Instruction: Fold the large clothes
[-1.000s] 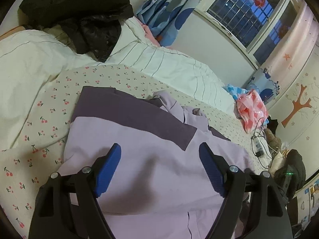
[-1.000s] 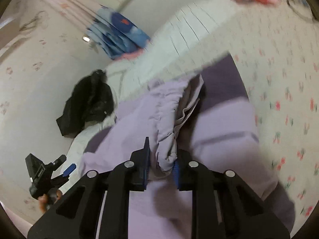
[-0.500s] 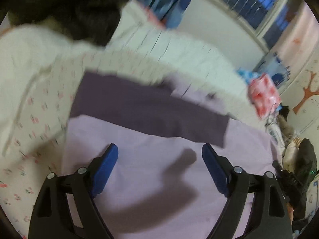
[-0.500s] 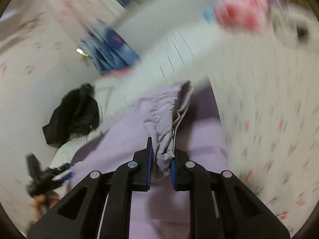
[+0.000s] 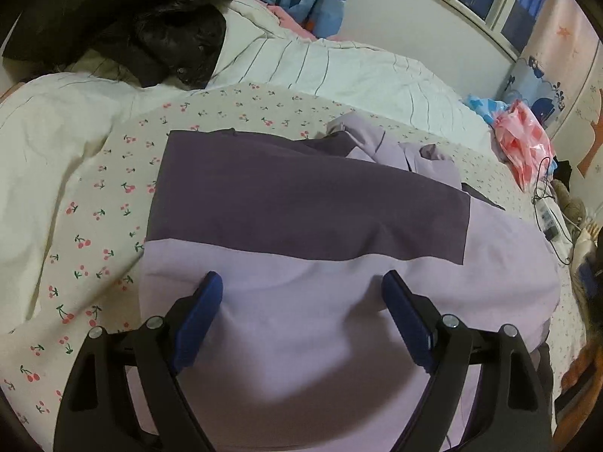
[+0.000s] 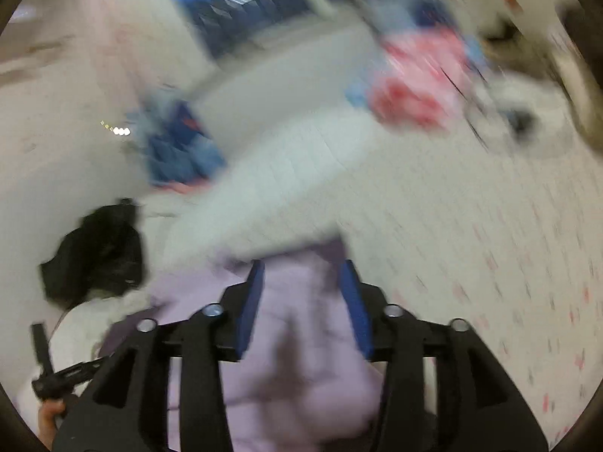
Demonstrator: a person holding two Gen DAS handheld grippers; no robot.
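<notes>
Lilac garment [image 5: 339, 320] with dark purple band: lies flat on cherry-print bed [image 5: 86, 248] | left tongs [image 5: 301, 293]: spread wide above lilac panel, nothing gripped | right tongs [image 6: 303, 282]: opening, blurred, pads clear of fabric.

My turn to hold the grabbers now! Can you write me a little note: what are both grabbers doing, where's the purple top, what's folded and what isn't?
Left gripper: open wide, holding nothing, over the lilac part of the purple garment.
Right gripper: jaws opening, lilac cloth between them but not pinched; this view is blurred.
Garment: on the cherry-print sheet, dark purple band across the far part, a bunched lilac part at the far end.
Done: the near part lies fairly flat.
Left: smooth the bunched part and finish folding.
</notes>
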